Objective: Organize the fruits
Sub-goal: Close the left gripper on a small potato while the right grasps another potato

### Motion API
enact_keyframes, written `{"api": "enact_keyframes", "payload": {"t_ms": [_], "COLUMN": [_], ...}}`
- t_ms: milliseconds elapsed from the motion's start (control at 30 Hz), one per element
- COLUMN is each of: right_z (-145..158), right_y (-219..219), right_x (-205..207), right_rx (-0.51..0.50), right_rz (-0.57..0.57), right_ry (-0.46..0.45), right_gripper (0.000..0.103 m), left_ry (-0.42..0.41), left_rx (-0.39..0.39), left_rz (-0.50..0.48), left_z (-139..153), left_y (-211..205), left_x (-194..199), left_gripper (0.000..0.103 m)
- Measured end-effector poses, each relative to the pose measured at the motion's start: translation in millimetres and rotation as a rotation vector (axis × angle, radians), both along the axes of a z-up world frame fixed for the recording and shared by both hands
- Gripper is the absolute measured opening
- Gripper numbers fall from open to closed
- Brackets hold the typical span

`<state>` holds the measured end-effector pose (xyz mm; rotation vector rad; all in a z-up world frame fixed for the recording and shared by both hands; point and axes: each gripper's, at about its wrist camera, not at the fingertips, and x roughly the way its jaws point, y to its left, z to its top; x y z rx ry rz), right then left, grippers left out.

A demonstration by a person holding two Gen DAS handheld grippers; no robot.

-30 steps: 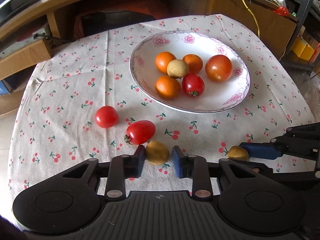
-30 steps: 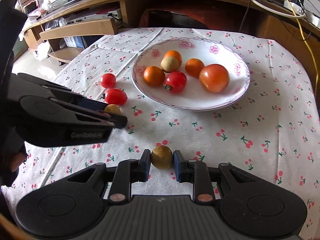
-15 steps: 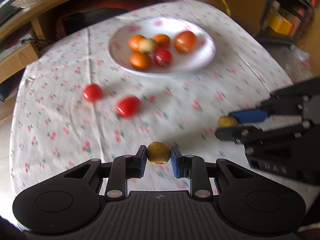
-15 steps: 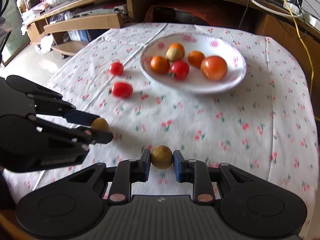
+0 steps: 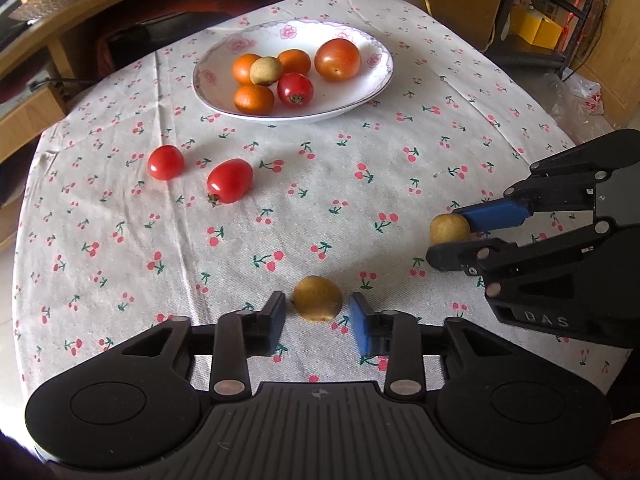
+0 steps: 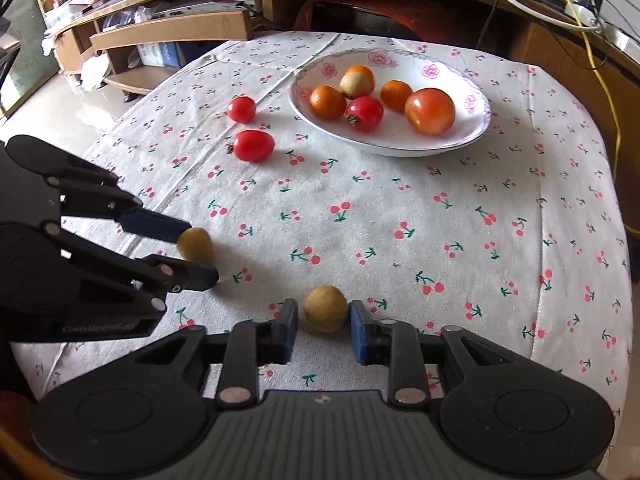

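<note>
**Claws.** The left claw [image 5: 318,309] is clamped lightly on a tan fruit [image 5: 318,298]. The right claw [image 6: 324,314] holds a second tan fruit [image 6: 325,309] the same way. A thin gap seems to show beside each pad, yet both fruits appear carried clear of the counter [image 5: 400,184].

**Governing relation.** The plate [image 5: 280,117] lies on the far side of the counter, well apart from both claws. Neither claw is clearly nearer; their tips sit about level, side by side.

**Route.** A round tomato [image 5: 165,162] and an oval tomato [image 5: 230,181] lie on the cloth, left of the left claw's line to the plate. The right claw's line is bare cloth.

**Judgement.** Both fruits need carrying forward and releasing over the plate's bare near-right part. The round fruits may roll on release.
</note>
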<state>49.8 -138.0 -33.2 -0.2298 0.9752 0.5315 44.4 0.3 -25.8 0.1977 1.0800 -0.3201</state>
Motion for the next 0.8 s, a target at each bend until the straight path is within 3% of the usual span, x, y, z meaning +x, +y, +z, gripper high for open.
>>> {"api": "enact_keyframes", "payload": {"t_ms": [133, 800], "right_z": [-1, 0], "right_y": [1, 2], "right_x": [-3, 7], "right_rx": [0.003, -0.003], "right_rz": [0.025, -0.013], "right_ry": [-0.004, -0.001], "right_gripper": [0.04, 0.041], "left_ry": [-0.003, -0.005], "left_rx": [-0.02, -0.033], "left_rz": [0.017, 0.054], "left_z": [3, -2], "left_y": [2, 3], "left_x": [-3, 6], "left_gripper": [0.059, 0.057]}}
